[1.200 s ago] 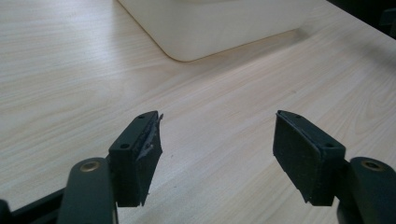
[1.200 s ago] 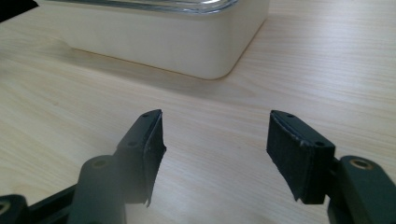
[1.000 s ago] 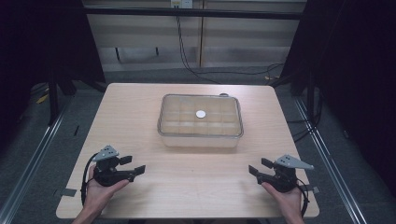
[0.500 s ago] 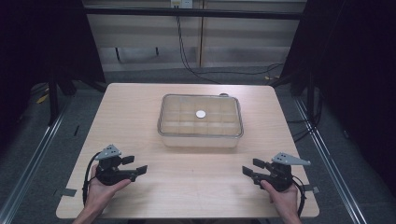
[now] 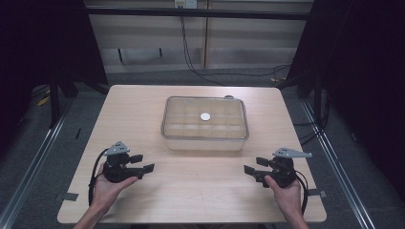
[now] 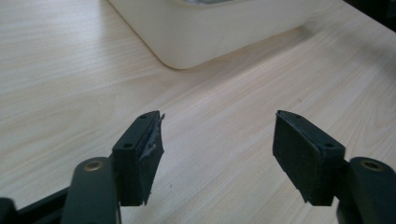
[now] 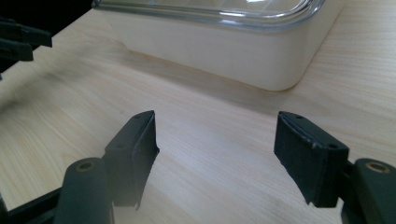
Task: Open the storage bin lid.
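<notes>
Jaws spread on both: your left gripper (image 5: pixel 143 163) and right gripper (image 5: pixel 252 168) wait near the table's (image 5: pixel 200 191) near edge, flanking the lidded container (image 5: pixel 205 123) at mid-table, ready to approach.

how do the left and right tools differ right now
The left black two-jaw tool sits nearer the table's left edge, jaws pointing right; the right black two-jaw tool sits near the right edge, jaws pointing left. The left tool's inner pad looks frayed; the right tool's pads look smoother. Both are open, empty, and short of the clear lidded plastic box.
</notes>
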